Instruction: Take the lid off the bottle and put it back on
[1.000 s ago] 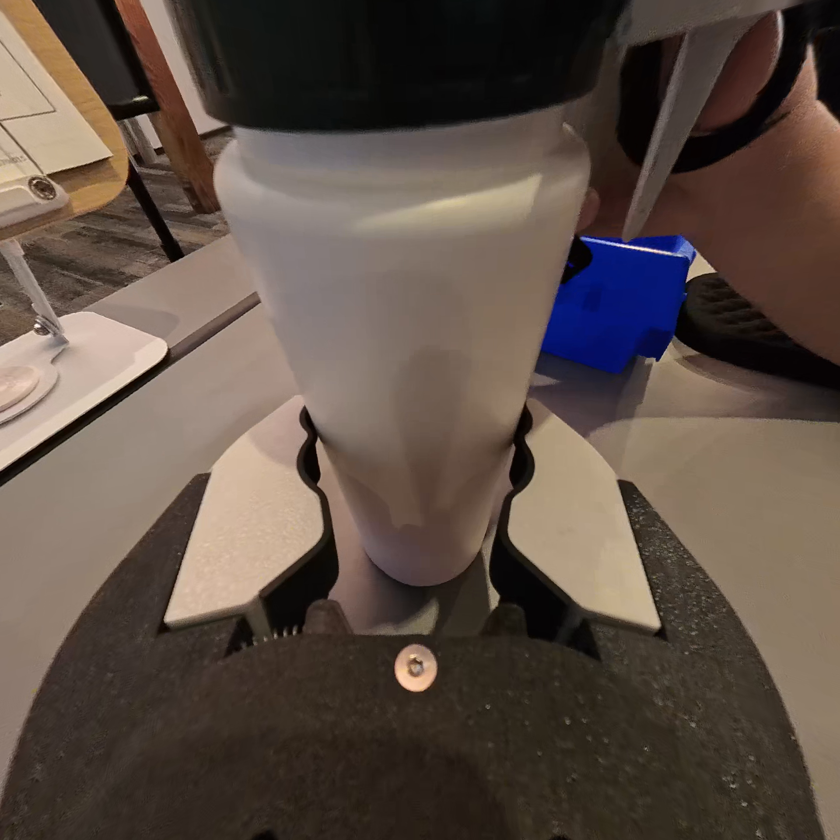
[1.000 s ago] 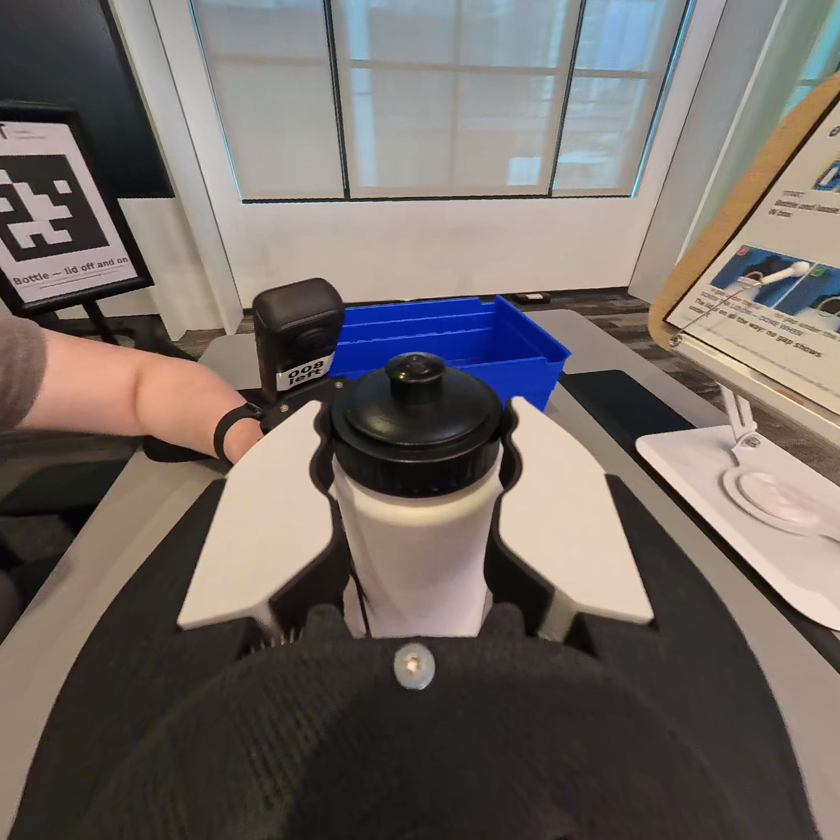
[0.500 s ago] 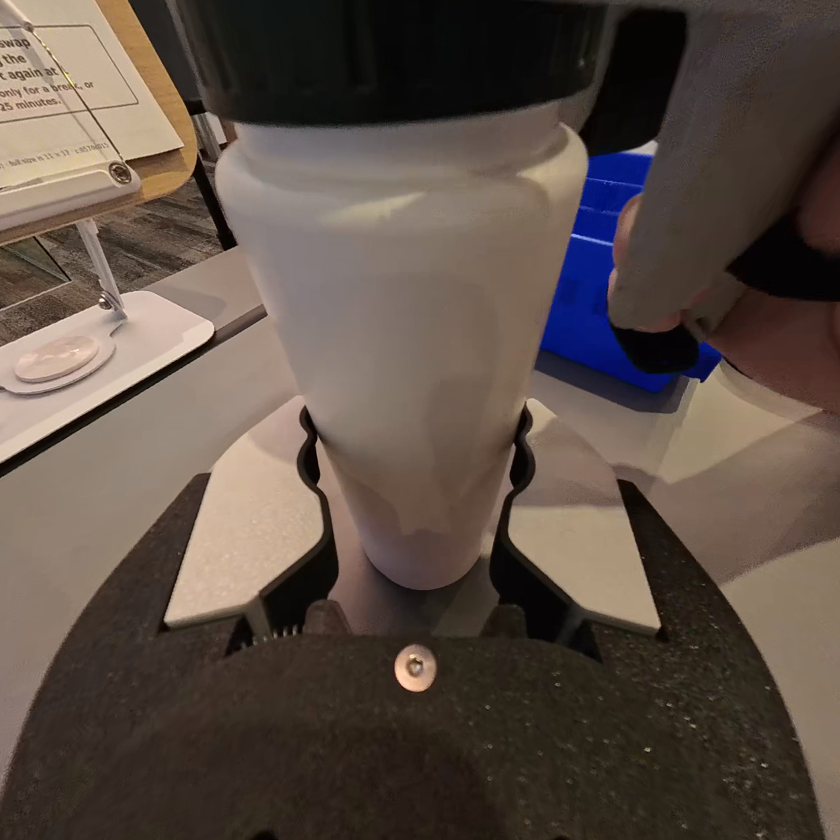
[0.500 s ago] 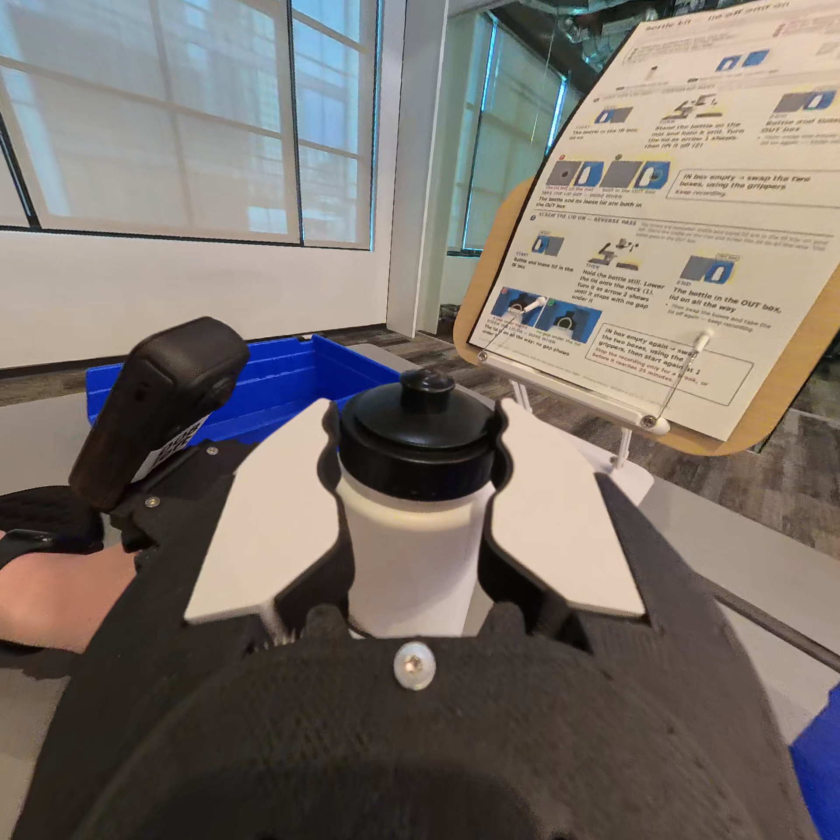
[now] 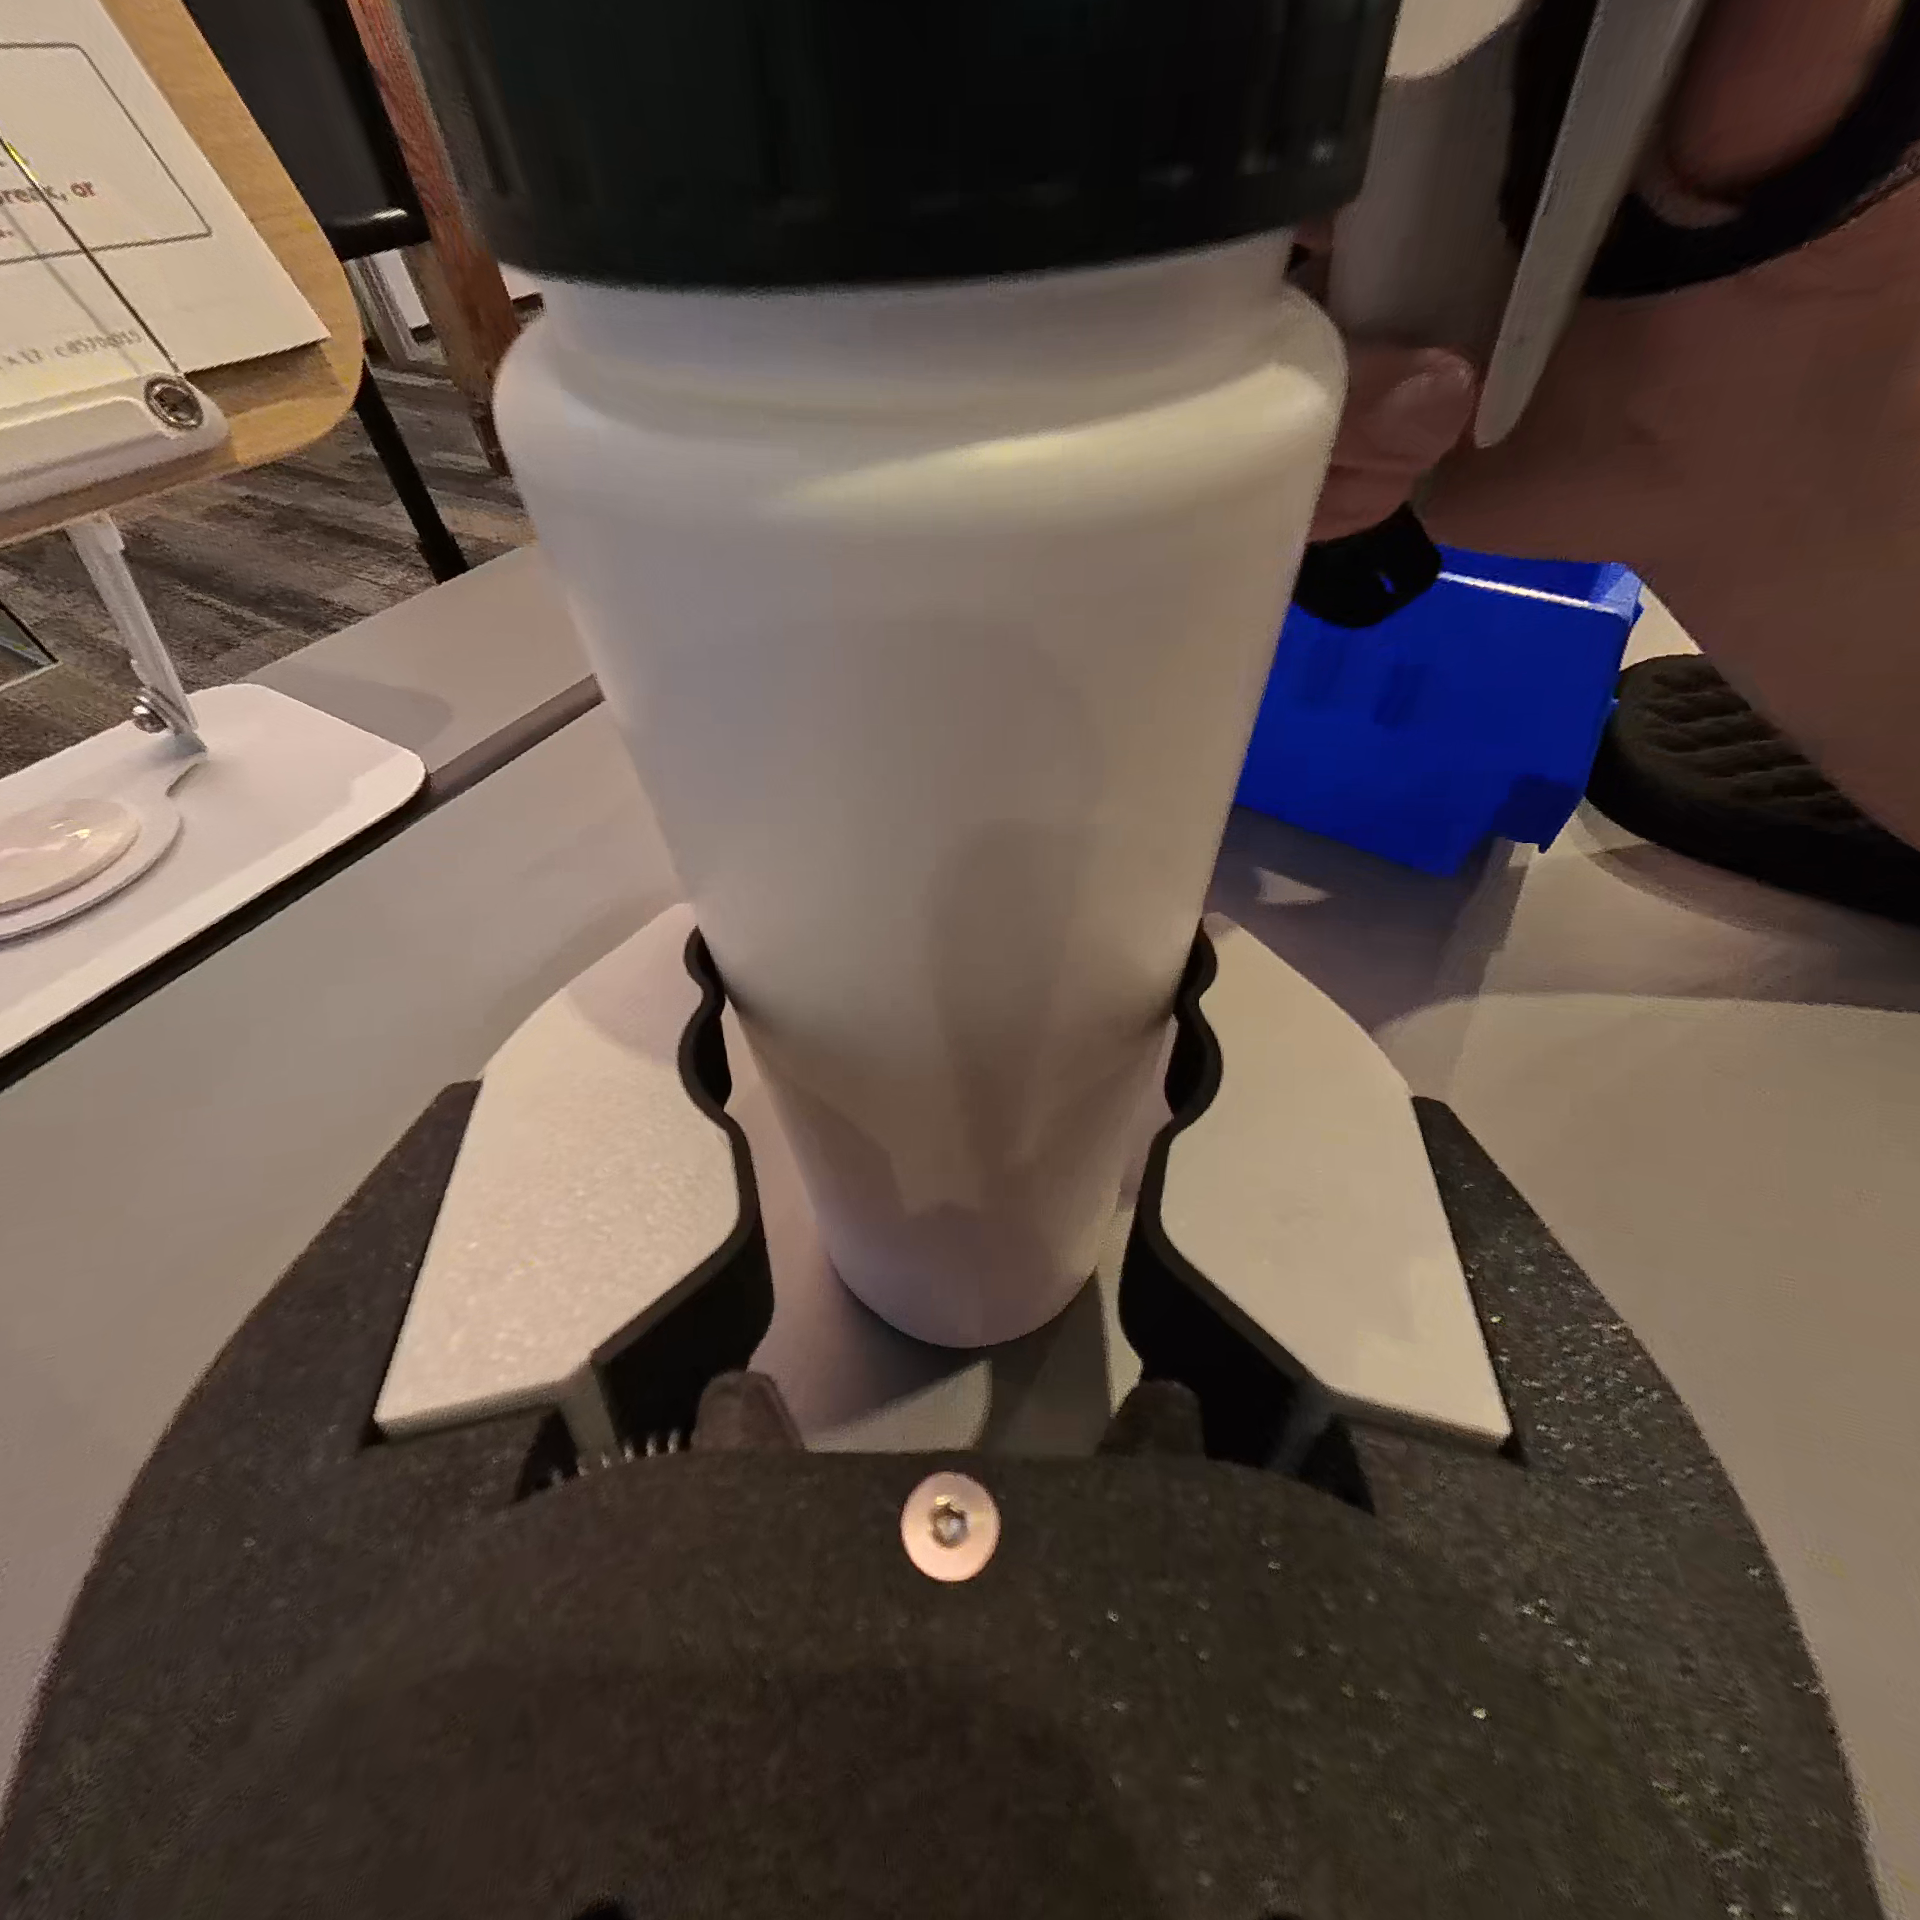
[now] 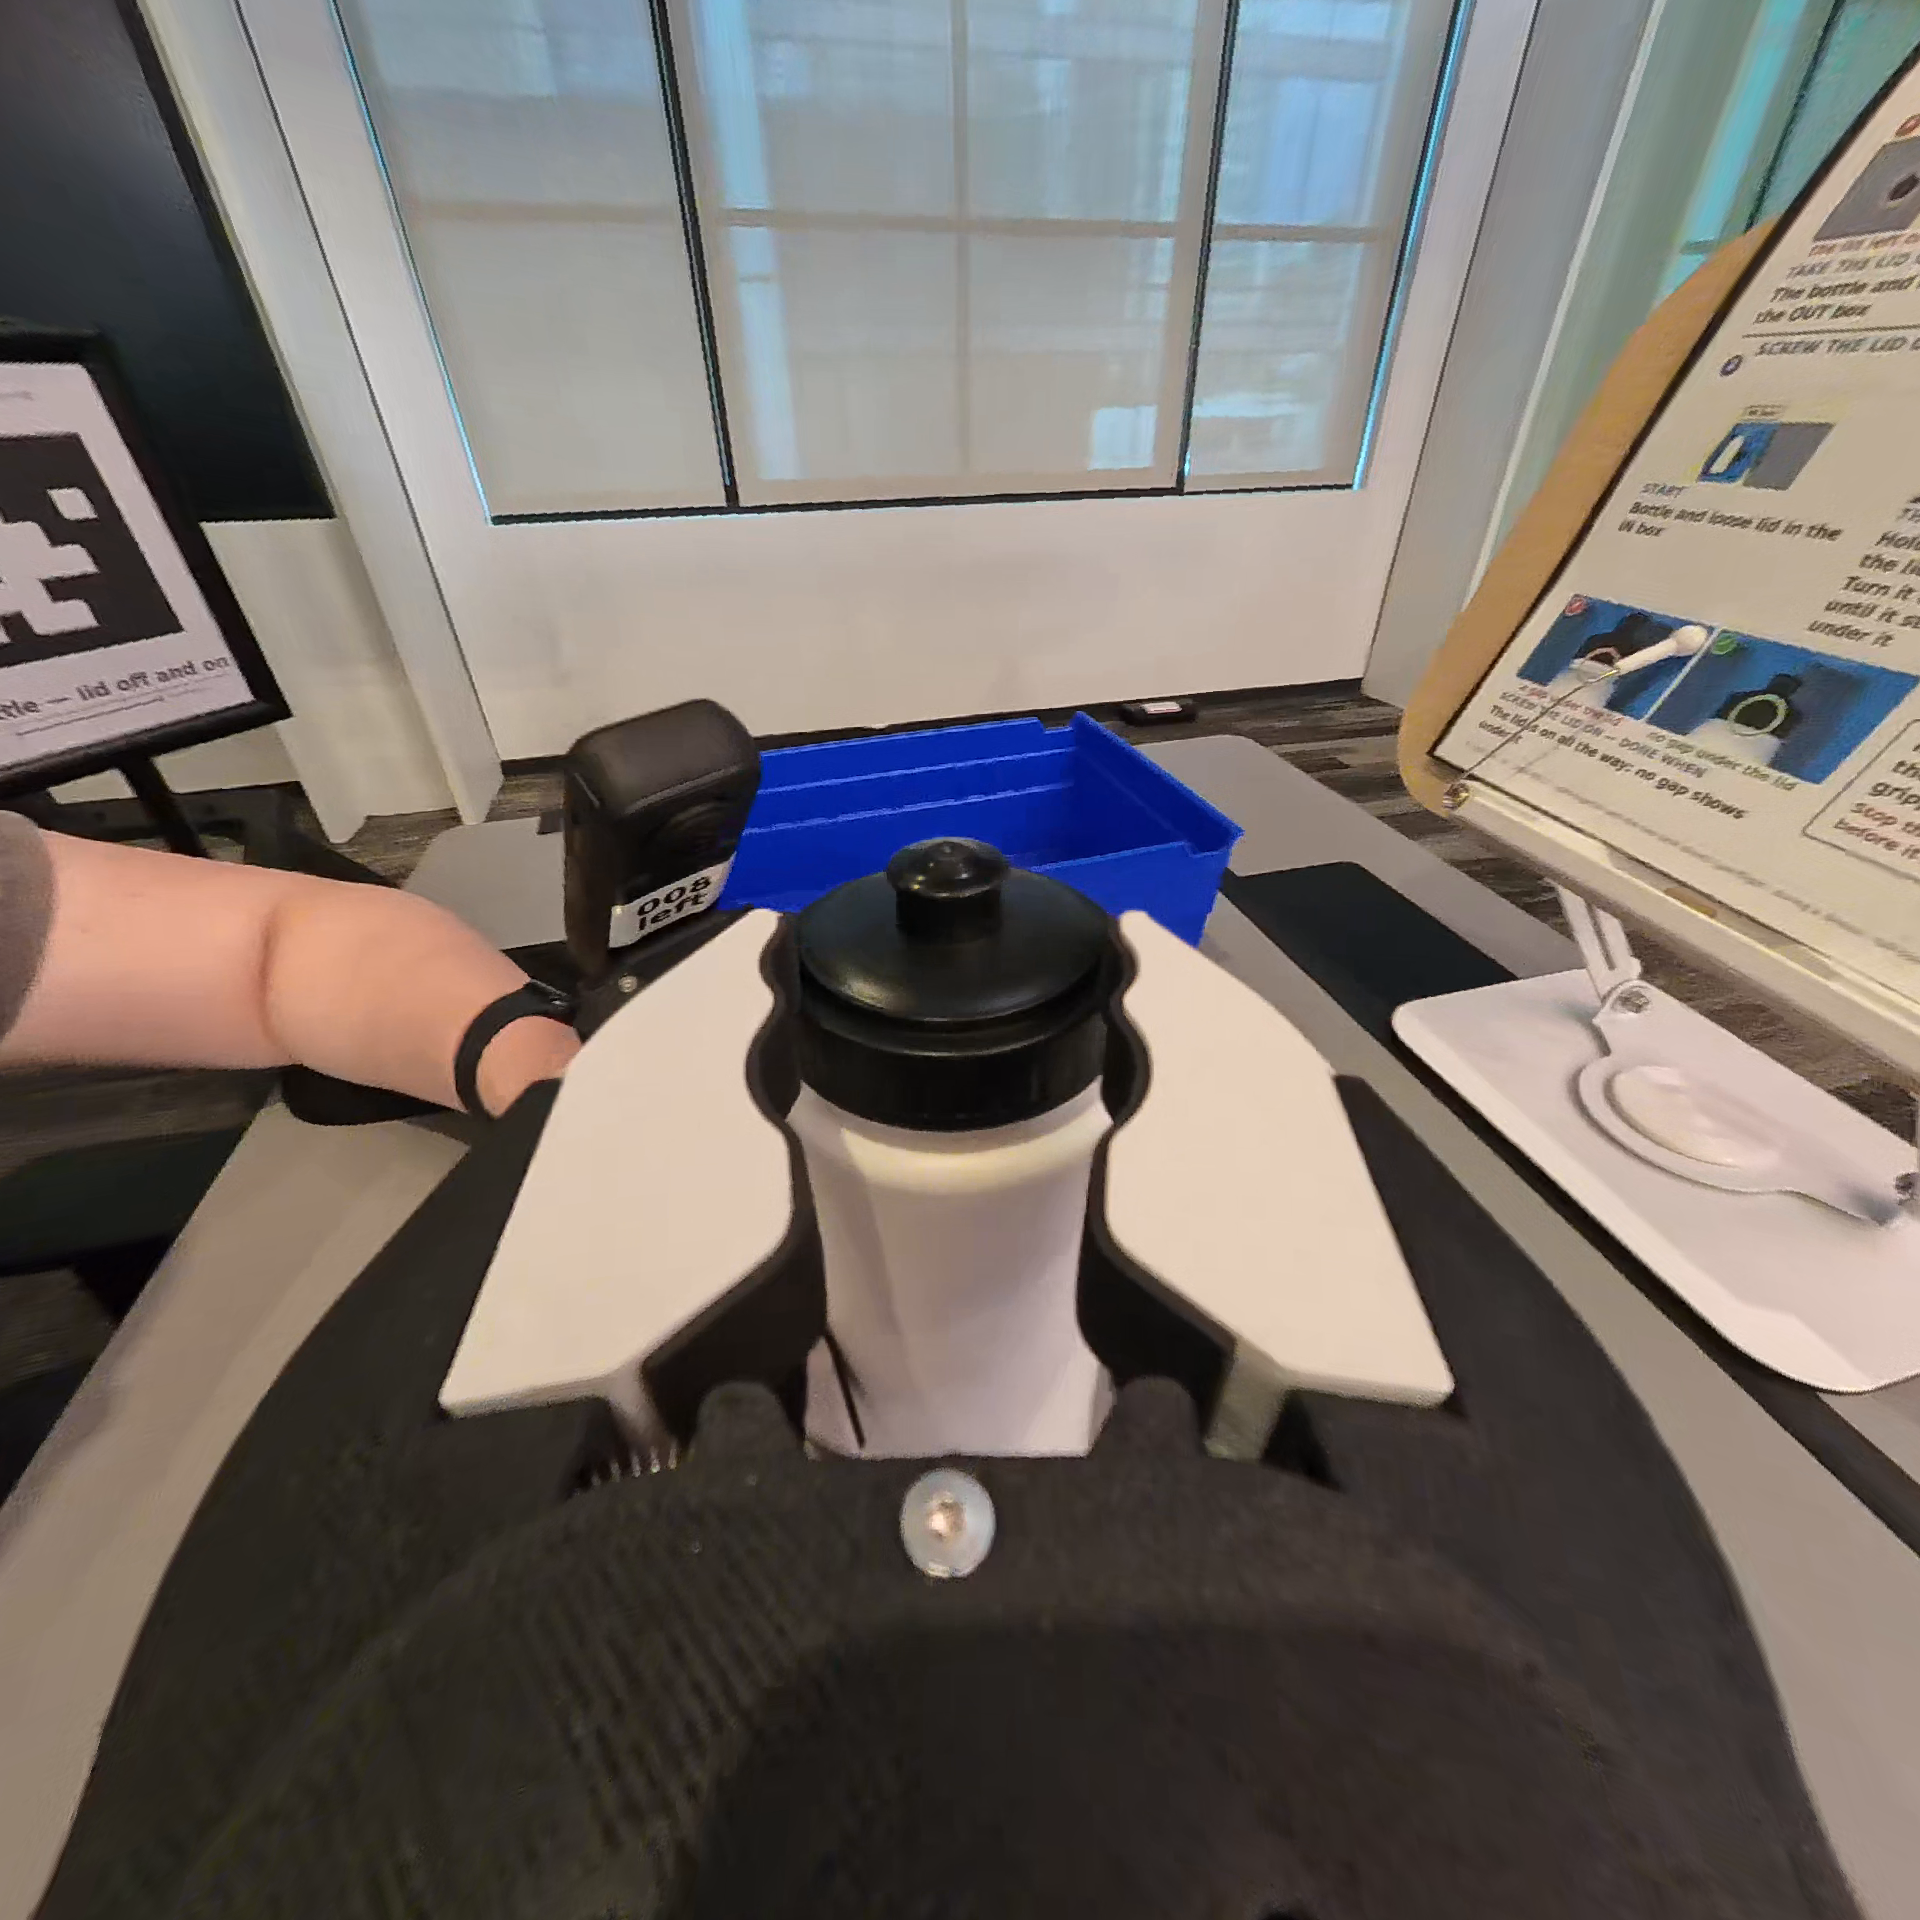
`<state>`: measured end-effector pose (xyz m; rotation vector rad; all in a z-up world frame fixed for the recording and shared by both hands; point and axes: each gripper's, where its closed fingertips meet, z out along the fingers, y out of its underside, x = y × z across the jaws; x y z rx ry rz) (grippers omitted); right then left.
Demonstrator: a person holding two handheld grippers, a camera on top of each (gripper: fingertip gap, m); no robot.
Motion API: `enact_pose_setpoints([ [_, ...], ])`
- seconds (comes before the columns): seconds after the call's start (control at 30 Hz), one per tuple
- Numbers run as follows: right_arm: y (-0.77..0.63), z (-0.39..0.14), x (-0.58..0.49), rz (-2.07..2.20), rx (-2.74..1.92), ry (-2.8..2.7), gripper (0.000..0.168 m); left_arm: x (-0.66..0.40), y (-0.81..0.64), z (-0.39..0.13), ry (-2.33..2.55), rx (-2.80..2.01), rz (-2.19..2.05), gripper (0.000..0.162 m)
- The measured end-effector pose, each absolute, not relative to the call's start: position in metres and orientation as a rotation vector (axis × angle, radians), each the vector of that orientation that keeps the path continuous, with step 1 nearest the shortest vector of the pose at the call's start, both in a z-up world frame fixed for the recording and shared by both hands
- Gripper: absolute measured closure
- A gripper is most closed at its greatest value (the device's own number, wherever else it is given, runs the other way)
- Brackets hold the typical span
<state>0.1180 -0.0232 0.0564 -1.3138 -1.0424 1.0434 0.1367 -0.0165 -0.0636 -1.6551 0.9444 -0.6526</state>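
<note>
Fingers (image 5: 582, 1195) of the left gripper (image 5: 940, 1039) are clamping the white bottle (image 5: 925, 727) low on its body, standing upright on the grey desk (image 5: 312, 1039). Right gripper (image 6: 945, 1029) fingers (image 6: 644, 1164) are gripping its black lid (image 6: 951, 1013), seated on the bottle, near a blue bin (image 6: 997, 821).

An office-like test station: grey table (image 6: 1299, 790), blue bin (image 6: 987, 821) at centre, instruction board (image 6: 1714, 582) on a stand at right, large windows (image 6: 935, 249) behind.
</note>
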Motion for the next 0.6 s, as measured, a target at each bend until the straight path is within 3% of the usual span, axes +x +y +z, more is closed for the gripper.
enact_pose_setpoints([
  [0.1,-0.016,0.058,0.116,0.924,-1.34,-0.98,0.088,0.137,-0.017,-0.063,0.947,-1.652,-0.648,0.078],
  [0.17,-0.009,0.057,0.117,0.828,-1.408,-0.911,0.081,0.136,-0.017,-0.063,0.938,-1.653,-0.641,0.078],
  [0.57,-0.016,0.033,0.102,0.741,-1.635,-0.714,0.082,0.132,-0.014,-0.063,0.898,-1.672,-0.6,0.078],
  [0.6,-0.014,0.033,0.104,0.708,-1.624,-0.721,0.09,0.133,-0.014,-0.063,0.902,-1.67,-0.6,0.078],
])
